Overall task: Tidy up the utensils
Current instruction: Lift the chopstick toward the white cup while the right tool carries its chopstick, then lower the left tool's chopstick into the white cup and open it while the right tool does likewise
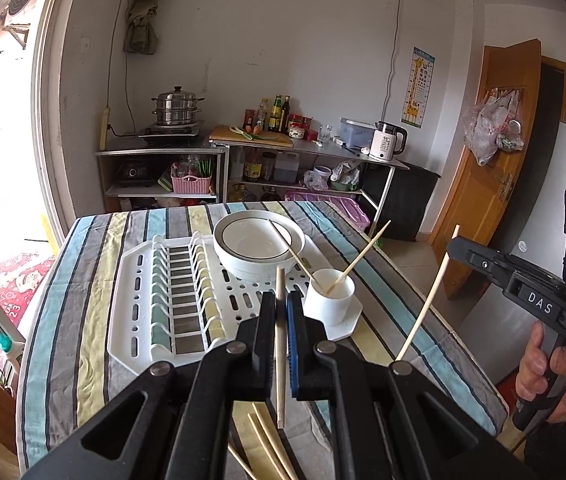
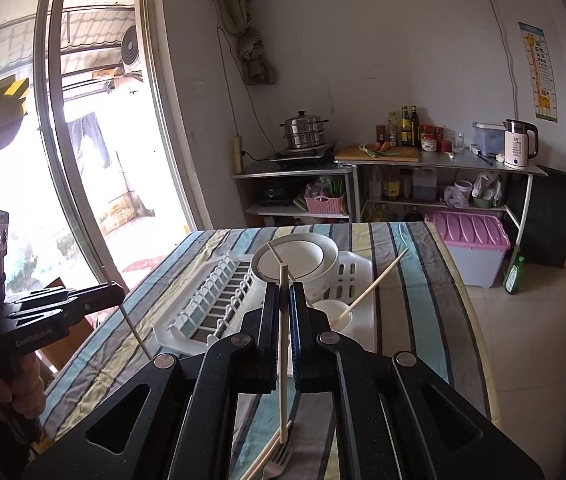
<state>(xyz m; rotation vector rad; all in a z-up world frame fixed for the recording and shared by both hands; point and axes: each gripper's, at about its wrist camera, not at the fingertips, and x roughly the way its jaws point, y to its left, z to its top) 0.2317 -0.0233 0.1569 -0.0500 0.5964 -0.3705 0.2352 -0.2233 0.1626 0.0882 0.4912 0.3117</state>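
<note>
Looking along the left gripper (image 1: 281,300), its jaws are clamped on one chopstick (image 1: 280,344) held upright above the striped tablecloth (image 1: 83,280). Ahead, a white cup (image 1: 330,298) on the corner of the drying rack (image 1: 139,304) holds two chopsticks (image 1: 357,258), beside stacked bowls (image 1: 259,246). More loose chopsticks (image 1: 267,444) lie on the cloth below. At right, the right gripper (image 1: 453,245) pinches a second chopstick (image 1: 429,300).

In the right wrist view, the right gripper (image 2: 284,300) is closed on its chopstick (image 2: 283,352), above a fork (image 2: 279,460) and loose chopsticks (image 2: 265,454) on the cloth. The cup (image 2: 333,312) sits just ahead. The left gripper (image 2: 117,289) appears at left, gripping its stick (image 2: 133,326).
</note>
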